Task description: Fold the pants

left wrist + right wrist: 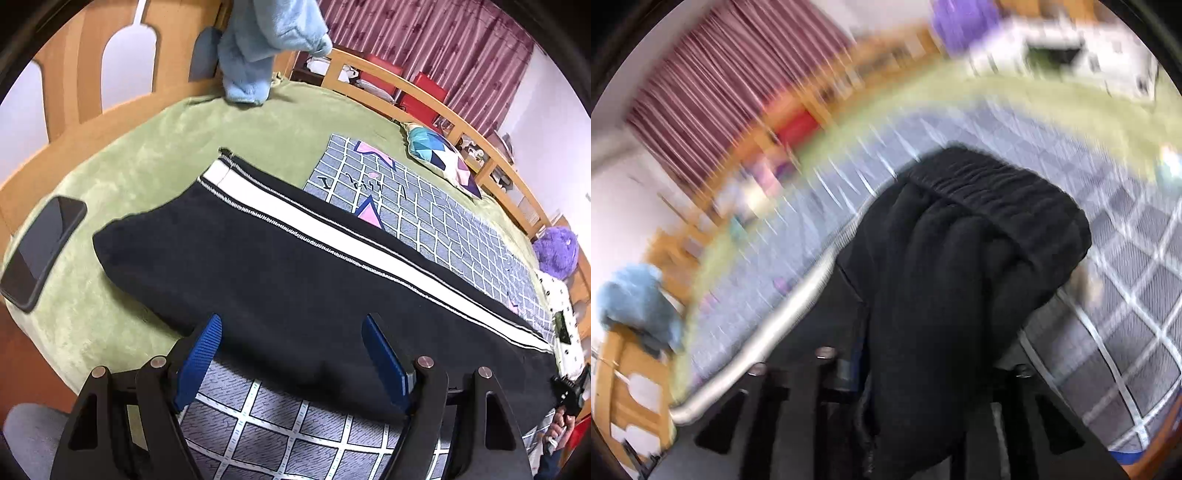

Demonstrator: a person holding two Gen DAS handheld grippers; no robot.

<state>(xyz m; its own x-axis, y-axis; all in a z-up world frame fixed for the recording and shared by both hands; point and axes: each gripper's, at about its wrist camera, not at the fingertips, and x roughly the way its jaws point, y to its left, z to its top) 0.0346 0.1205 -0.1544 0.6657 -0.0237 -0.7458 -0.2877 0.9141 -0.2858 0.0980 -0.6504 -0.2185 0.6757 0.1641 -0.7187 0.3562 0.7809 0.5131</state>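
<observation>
The right claw grips the bunched waist of the pants, which lie along the near edge of the bed, while the left claw hangs open above them, so a hasty pull could drag the leg crooked.

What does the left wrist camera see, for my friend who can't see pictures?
Long black pants with a white side stripe lie flat across a grey checked sheet on a green fleece blanket, just beyond the open left tongs with blue pads, which hold nothing. A black phone rests on the blanket at the left, and a pale blue fluffy garment hangs at the far end.
</observation>
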